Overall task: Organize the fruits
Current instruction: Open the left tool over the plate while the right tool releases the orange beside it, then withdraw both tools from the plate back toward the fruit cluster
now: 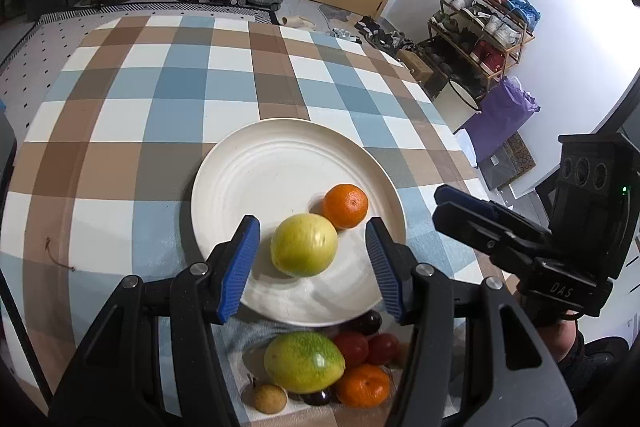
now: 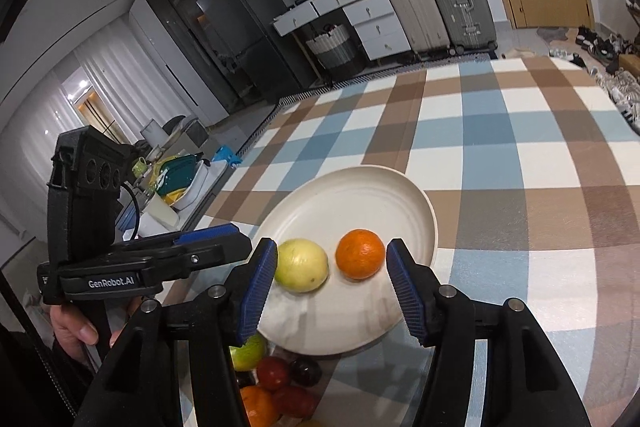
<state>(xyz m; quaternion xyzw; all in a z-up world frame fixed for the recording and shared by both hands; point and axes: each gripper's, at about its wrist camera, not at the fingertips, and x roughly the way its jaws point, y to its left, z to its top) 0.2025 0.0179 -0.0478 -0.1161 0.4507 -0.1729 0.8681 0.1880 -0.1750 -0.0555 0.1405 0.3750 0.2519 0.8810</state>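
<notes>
Both grippers are seen parted and empty above a white plate (image 1: 240, 187) on a checked tablecloth (image 1: 120, 107): between the pads of the left gripper (image 1: 312, 267) a yellow-green fruit (image 1: 304, 245) is framed but not touched, while an orange (image 2: 360, 254) lies just inside the right-hand pad of the right gripper (image 2: 332, 285), also ungripped. Two fruits are judged to be placed, with the next pick to be made. Behind the fingers, off the plate's near rim, a pile of fruit (image 1: 320, 367) is left waiting: a green mango (image 1: 304, 361), red fruits (image 1: 352, 347), dark plums, a second orange (image 1: 362, 385). The grippers must be drawn back and lowered; the tight pile may be jostled.
</notes>
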